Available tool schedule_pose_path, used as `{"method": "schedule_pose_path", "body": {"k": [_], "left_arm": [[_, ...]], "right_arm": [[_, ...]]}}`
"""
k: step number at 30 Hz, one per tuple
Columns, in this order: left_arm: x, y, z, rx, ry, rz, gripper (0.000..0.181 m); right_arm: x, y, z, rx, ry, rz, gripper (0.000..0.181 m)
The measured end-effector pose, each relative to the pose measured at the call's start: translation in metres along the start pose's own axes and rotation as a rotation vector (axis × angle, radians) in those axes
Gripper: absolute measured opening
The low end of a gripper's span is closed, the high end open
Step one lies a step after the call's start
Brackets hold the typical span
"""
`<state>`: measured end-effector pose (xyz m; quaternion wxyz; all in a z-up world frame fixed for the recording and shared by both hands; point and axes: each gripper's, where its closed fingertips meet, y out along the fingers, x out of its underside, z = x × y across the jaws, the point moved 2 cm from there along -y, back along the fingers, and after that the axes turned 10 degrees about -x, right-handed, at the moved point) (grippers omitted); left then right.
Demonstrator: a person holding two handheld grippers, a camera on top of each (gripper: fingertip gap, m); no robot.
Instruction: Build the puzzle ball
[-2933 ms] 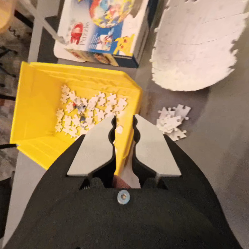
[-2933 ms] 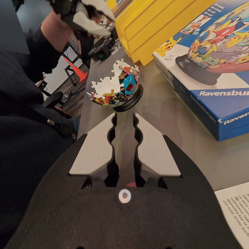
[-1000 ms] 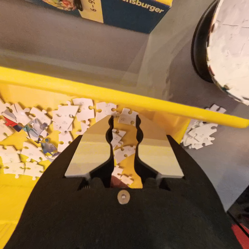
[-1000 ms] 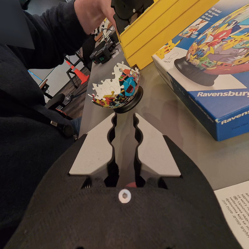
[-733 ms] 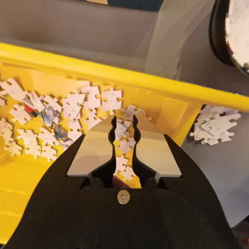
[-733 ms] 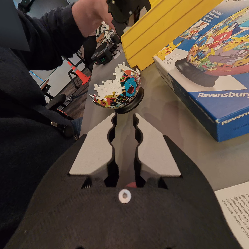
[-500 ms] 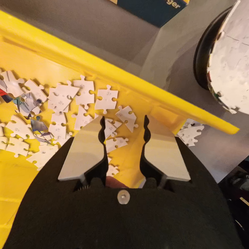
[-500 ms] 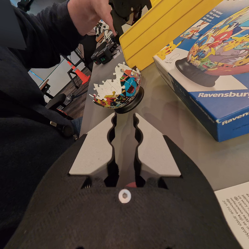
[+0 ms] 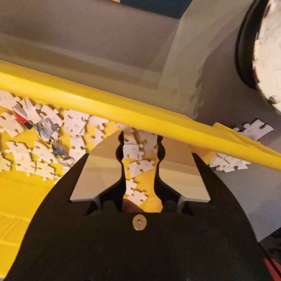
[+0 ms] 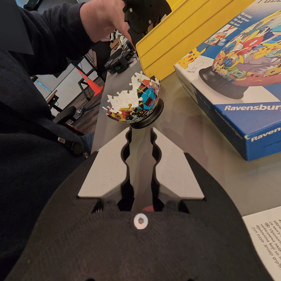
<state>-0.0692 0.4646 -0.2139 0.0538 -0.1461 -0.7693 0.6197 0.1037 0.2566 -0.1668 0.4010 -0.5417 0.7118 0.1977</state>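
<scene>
My left gripper (image 9: 139,134) is open and empty inside the yellow bin (image 9: 136,117), its fingertips just above several loose white-backed puzzle pieces (image 9: 133,150) on the bin floor. The half-built puzzle ball (image 10: 135,103), colourful outside and white inside, sits on a black ring stand (image 10: 149,120) on the grey table; its edge shows at the right in the left wrist view (image 9: 267,50). My right gripper (image 10: 140,130) hovers just in front of the ball, jaws a little apart and empty. The left gripper's black body (image 10: 144,16) and a hand show at the bin in the right wrist view.
A small heap of loose pieces (image 9: 229,162) lies on the table beside the bin. The blue puzzle box (image 10: 243,91) lies to the right of the ball. A white printed leaflet (image 10: 267,243) lies at the near right. A person's dark sleeve (image 10: 38,76) fills the left.
My left gripper came down from above the bin into it, opened wider, then narrowed a little over the pieces. My right gripper has stayed in front of the ball.
</scene>
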Motion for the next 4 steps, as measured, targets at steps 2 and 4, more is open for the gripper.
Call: {"method": "schedule_pose_path", "body": {"k": [2,4], "left_arm": [[0.0063,0.0005,-0.0091,-0.066,0.021,-0.017,0.026],[0.008,0.0008,-0.0097,-0.051,-0.016,0.006,0.023]], "right_arm": [[0.0,0.0,-0.0002,-0.001,-0.001,0.0,0.023],[-0.0001,-0.0001,-0.0003,-0.002,-0.001,0.001,0.023]]}}
